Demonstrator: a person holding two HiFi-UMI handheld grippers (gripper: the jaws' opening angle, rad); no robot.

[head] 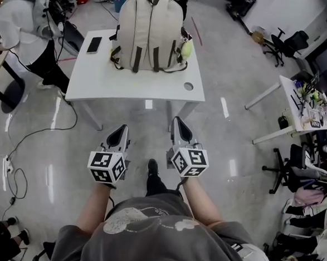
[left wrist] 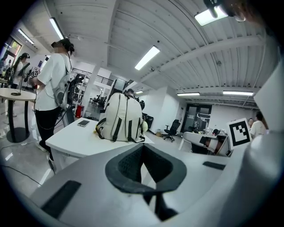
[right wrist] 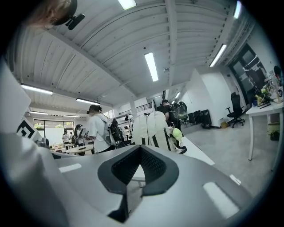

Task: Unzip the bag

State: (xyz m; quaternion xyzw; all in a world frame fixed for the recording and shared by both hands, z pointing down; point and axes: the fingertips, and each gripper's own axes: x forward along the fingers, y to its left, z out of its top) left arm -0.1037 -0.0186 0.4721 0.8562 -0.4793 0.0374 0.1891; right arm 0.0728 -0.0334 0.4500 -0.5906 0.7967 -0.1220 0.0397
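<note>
Polished grey floor surrounds a white table point(head: 138, 81), where the beige backpack point(head: 150, 33) stands upright towards the far edge, a phone point(head: 94, 45) lying just beside it. Short of the table and well apart from the backpack, the left gripper point(head: 118, 137) and right gripper point(head: 180, 129) hang side by side, each with its jaws pressed together on nothing.

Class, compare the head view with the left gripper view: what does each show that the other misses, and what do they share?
Head view only: the wearer's arms and the table's round hole. Left gripper view only: ceiling lights, and the left gripper close up, jaws shut with nothing between them. Both: the backpack and phone on the table, with a bystander in white beside it.
</note>
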